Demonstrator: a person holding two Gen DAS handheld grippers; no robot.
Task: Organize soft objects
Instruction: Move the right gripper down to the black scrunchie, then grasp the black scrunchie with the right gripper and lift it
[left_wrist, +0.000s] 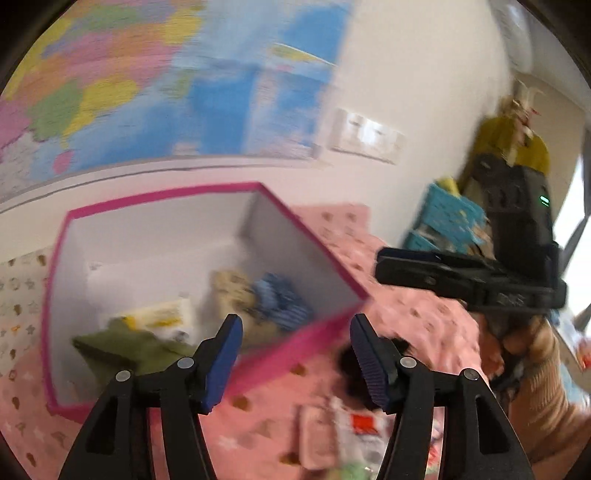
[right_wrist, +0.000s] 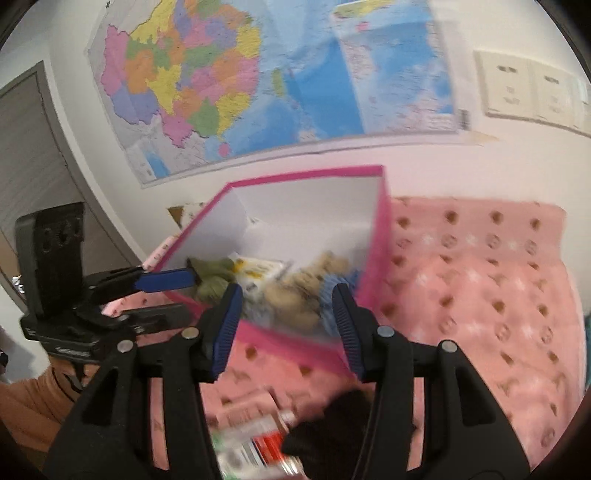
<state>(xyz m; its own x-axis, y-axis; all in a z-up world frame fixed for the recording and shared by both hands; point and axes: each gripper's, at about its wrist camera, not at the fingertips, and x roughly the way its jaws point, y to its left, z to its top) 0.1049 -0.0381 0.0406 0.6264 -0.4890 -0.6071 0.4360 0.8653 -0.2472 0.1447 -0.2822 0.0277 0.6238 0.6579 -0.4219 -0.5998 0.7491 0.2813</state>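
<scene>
Pink box (left_wrist: 295, 343) ahead, left gripper (left_wrist: 295, 365) open

1. Open-topped pink-rimmed white cardboard box (right_wrist: 373, 206): entry from above free; walls bar the sides.
2. Box floor: crowded with soft toys (right_wrist: 295, 291).
3. Pink patterned blanket (right_wrist: 480, 295), right of the box: bare.

Open left claw (left_wrist: 295, 354), pink box (left_wrist: 280, 354), toys (left_wrist: 273, 299)
</scene>
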